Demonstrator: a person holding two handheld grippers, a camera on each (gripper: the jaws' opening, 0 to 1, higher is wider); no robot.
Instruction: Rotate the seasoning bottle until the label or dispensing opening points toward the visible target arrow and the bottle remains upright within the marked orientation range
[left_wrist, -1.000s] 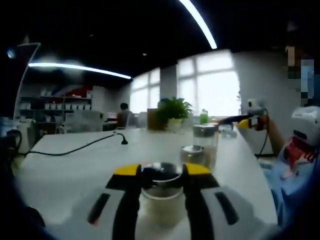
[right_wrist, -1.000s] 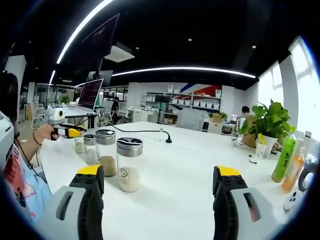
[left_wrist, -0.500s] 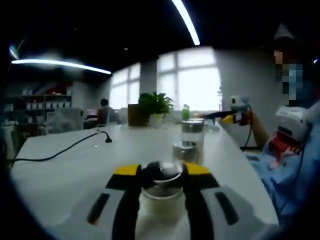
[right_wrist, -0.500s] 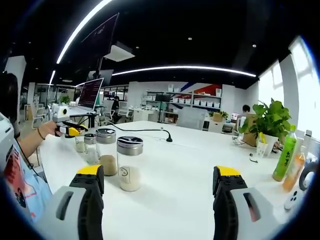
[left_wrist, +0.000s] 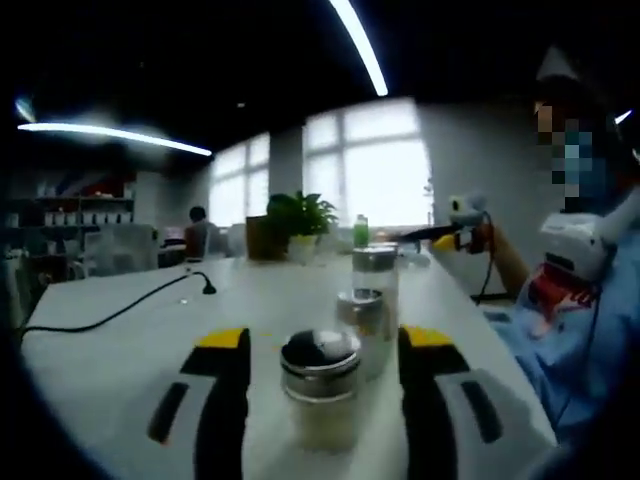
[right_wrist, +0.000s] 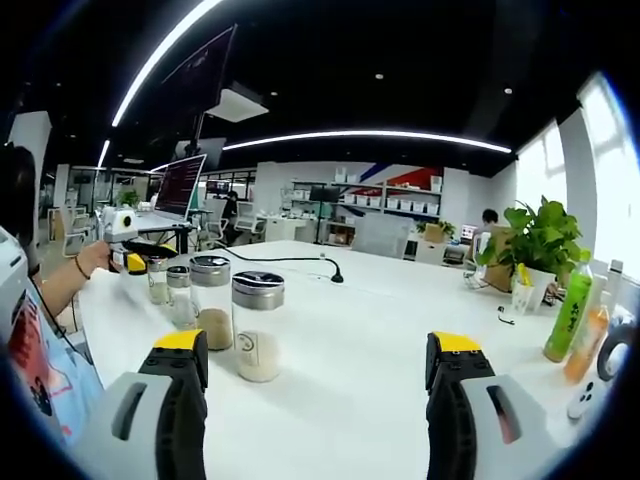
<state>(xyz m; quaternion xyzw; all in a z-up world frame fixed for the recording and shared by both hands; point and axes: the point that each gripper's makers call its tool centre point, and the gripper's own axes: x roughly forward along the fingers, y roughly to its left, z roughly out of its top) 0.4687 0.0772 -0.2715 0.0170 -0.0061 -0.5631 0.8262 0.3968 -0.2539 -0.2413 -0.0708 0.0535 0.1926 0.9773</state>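
Now the left gripper (left_wrist: 322, 400) has let go: its jaws stand wide, one on each side of the seasoning bottle (left_wrist: 320, 388), not touching it. That bottle stands upright on the white table (left_wrist: 120, 350), just in front of two more jars (left_wrist: 372, 300). If a jaw bumps the bottle while pulling away, it could tip or turn the wrong way; the right gripper (right_wrist: 318, 400) is spread wide too, holding nothing.

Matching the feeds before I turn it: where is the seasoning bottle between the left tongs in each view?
Left gripper view: seasoning bottle low centre, between the open left tongs.
Right gripper view: far left, farthest in the bottle row.
Shared landmark: potted plant, at the right edge in the right gripper view.
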